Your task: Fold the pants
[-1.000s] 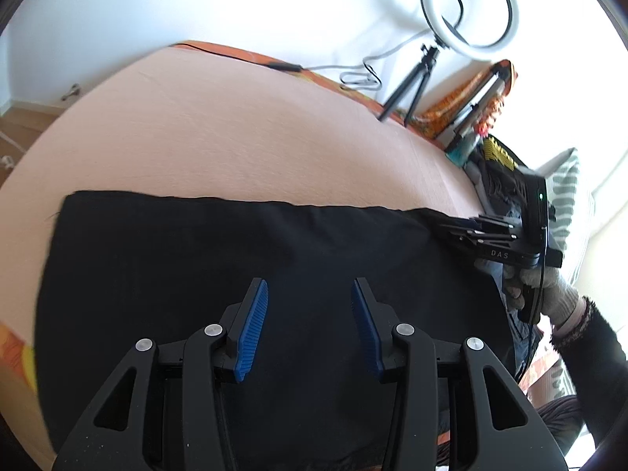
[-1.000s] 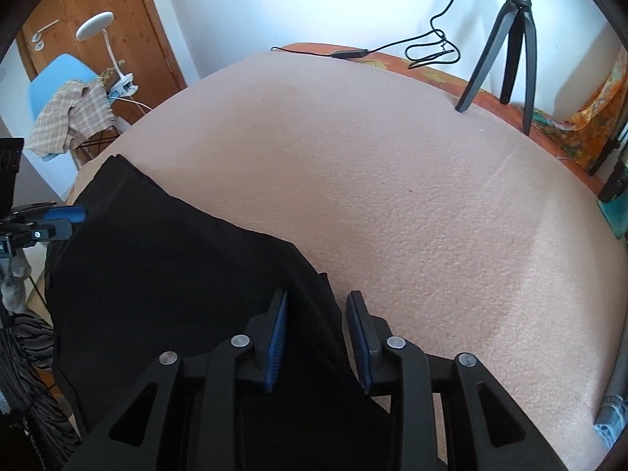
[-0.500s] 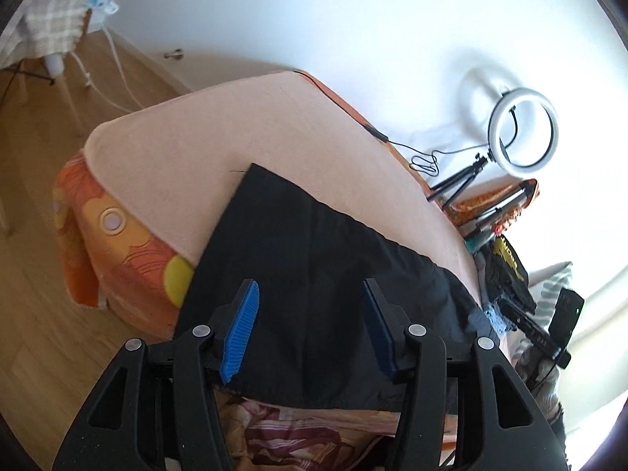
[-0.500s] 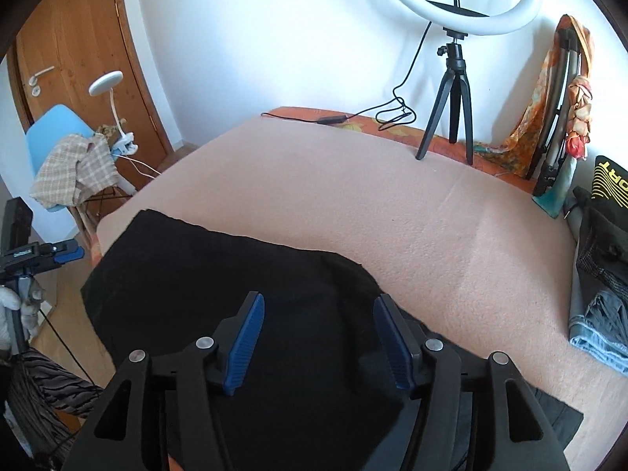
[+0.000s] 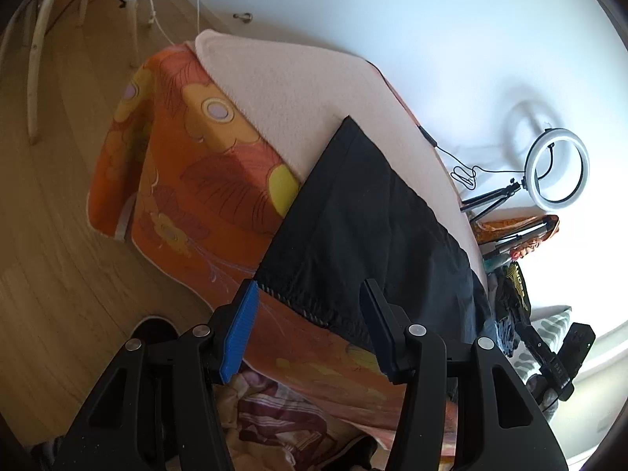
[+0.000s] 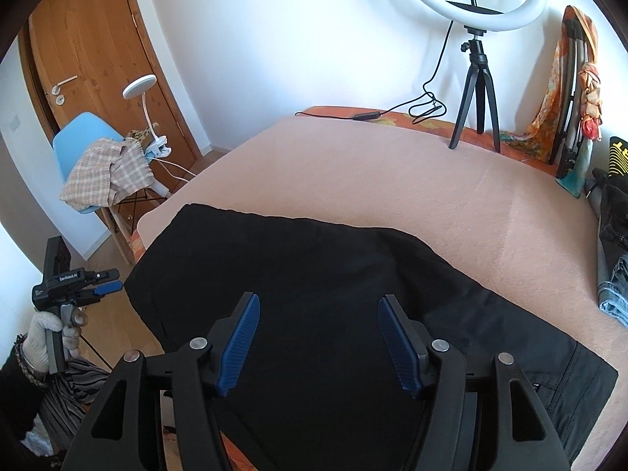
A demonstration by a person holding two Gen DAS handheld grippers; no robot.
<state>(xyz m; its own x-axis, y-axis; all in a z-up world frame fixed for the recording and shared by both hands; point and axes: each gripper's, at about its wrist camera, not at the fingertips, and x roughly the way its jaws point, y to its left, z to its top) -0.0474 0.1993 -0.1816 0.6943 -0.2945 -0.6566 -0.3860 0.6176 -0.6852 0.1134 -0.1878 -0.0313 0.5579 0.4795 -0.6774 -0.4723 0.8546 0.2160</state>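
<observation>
Bed (image 6: 392,180), pants (image 6: 314,274) under right hand-held gripper (image 6: 318,337) (agape)

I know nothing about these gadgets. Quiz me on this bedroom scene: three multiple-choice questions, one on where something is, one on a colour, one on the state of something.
1. Where do the black pants lie?
A. on the blue chair
B. on the peach blanket near the bed's edge
C. on the floor

2. What colour are the pads on the right gripper?
A. blue
B. red
C. white

3. What state is the left gripper in?
A. shut on the pants
B. shut on nothing
C. open, holding nothing

Answers:
1 B: the right wrist view shows the pants spread on the blanket, one end overhanging the bed's side.
2 A: both ribbed pads show blue.
3 C: its fingers stand wide apart, with the pants' hem beyond them, ungripped.
</observation>
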